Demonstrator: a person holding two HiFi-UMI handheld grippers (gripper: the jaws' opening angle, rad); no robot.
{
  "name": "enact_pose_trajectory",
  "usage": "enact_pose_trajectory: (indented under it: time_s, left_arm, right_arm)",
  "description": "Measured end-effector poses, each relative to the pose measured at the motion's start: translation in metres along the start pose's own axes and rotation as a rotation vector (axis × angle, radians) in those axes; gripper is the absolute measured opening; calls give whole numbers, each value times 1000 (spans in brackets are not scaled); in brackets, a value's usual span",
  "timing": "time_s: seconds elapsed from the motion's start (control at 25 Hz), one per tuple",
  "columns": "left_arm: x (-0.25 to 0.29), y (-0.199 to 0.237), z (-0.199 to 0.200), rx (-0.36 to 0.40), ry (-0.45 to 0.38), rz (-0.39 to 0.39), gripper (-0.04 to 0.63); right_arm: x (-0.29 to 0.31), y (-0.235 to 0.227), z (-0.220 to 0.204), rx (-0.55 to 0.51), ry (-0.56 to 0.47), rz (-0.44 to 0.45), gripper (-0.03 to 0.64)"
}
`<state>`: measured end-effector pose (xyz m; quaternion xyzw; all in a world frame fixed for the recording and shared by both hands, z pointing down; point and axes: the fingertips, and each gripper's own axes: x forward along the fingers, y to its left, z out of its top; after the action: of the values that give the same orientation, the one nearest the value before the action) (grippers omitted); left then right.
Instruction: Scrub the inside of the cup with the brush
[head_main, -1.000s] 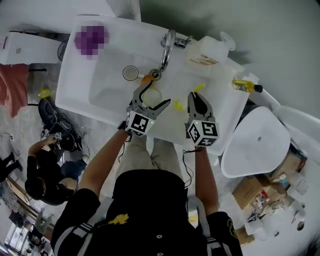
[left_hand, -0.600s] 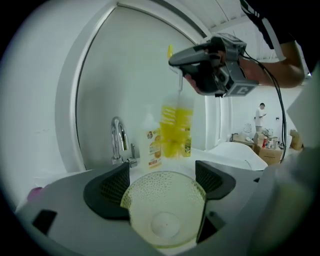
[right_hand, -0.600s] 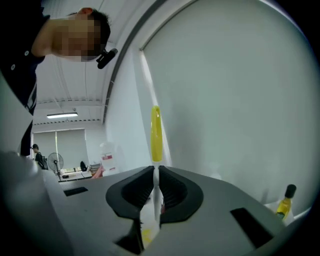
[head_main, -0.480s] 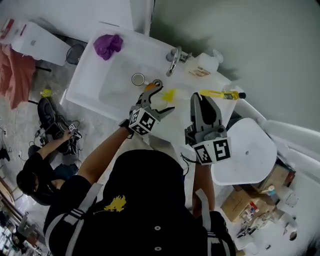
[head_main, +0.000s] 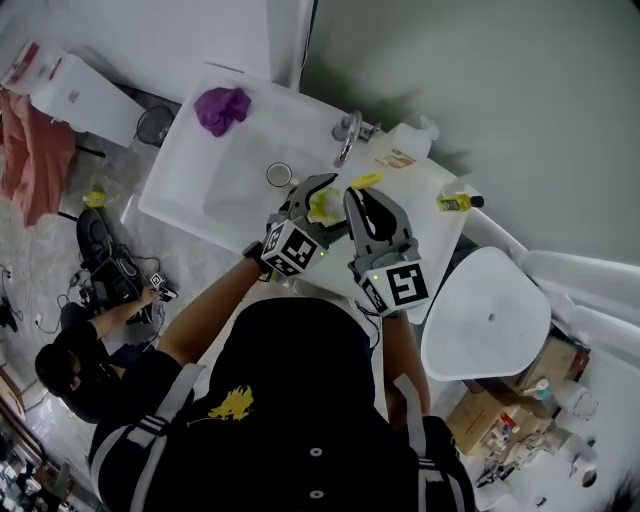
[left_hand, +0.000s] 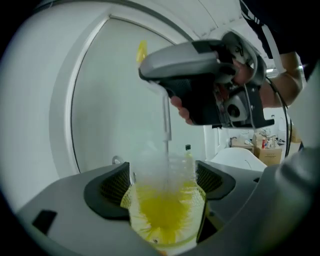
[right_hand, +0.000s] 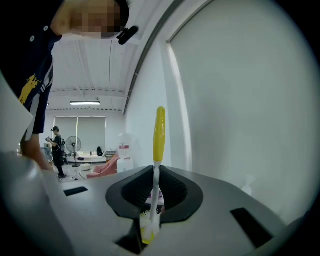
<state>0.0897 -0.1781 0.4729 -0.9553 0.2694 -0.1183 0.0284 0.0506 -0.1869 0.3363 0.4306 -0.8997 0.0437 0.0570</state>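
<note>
My left gripper (head_main: 310, 203) (left_hand: 164, 186) is shut on a clear plastic cup (head_main: 323, 208) (left_hand: 165, 210), held up in front of the sink. The brush's yellow bristle head (left_hand: 162, 212) is down inside the cup, and its thin stem rises to my right gripper (head_main: 362, 200) (right_hand: 155, 192). The right jaws are shut on the brush (right_hand: 156, 170), gripping it just above the bristles, and the yellow handle (head_main: 367, 180) (right_hand: 159, 131) pokes out past them. In the left gripper view the right gripper (left_hand: 200, 80) hangs directly over the cup.
A white sink (head_main: 215, 195) with a chrome faucet (head_main: 347, 133) lies below. On its rim sit a purple cloth (head_main: 222, 107), a white jug (head_main: 405, 150) and a yellow bottle (head_main: 456, 202). A small round cup (head_main: 279, 175) is in the basin. A white stool (head_main: 487, 325) stands on the right.
Both grippers have risen from the basin and come together. The brush, earlier held beside the cup, now has its head inside it.
</note>
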Motion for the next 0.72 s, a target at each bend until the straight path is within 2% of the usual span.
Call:
enact_pose_trajectory:
  time_s: [0.16, 0.24, 0.4, 0.48, 0.56, 0.72]
  left_arm:
    - [-5, 13, 4, -11, -26, 22, 430]
    - [-5, 15, 2, 2, -18, 17, 430]
    - [0, 5, 5, 10, -25, -20, 430]
    - [3, -3, 10, 19, -37, -33, 430]
    - [2, -8, 16, 13, -60, -38, 429]
    - [-8, -2, 33, -13, -117, -22, 428]
  right_arm:
    - [-6, 2, -4, 51, 23, 27, 60]
    - [-8, 15, -5, 33, 56, 70, 58]
    - [5, 58, 0, -162, 113, 193, 60]
    - [14, 62, 2, -215, 128, 201, 58]
    - [22, 53, 6, -193, 109, 172, 57]
    - [17, 13, 1, -56, 98, 101, 57]
